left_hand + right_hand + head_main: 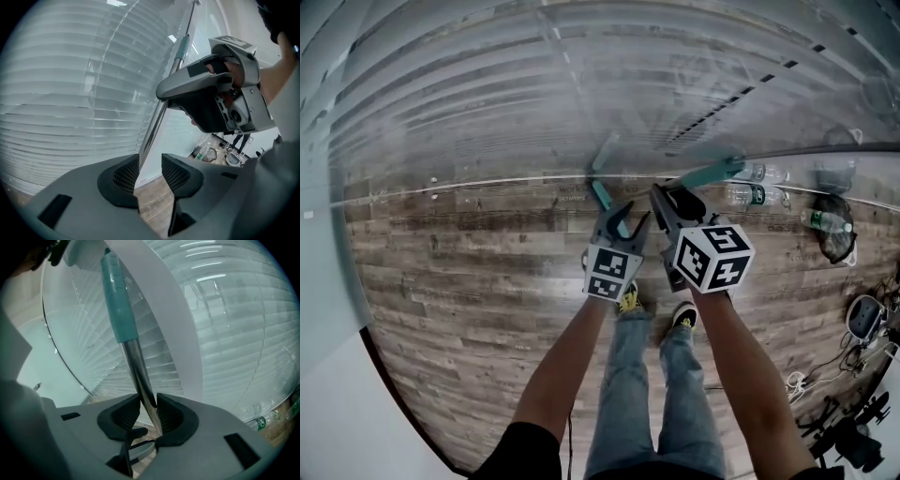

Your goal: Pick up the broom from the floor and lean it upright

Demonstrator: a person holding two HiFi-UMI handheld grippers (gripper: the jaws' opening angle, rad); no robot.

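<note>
The broom stands upright in front of a glass wall with blinds. In the right gripper view its metal pole [140, 380] runs up between the pads into a teal grip [117, 301]. My right gripper [148, 411] is open, with the pole loose between its pads. My left gripper [150, 173] is lower on the pole [157, 126] and also open: the pole lies by the left pad and floor shows beside the right pad. In the head view the left gripper [622, 220] and the right gripper [670, 202] are side by side, and the teal grip [712, 173] sticks out past the right one.
The glass wall [487, 94] rises just ahead, and its base crosses the wooden floor [469, 272]. Plastic bottles [755, 194] and a dark bag [836, 230] lie along the wall at right. Cables and equipment [862, 319] clutter the far right. The person's feet [628, 300] are under the grippers.
</note>
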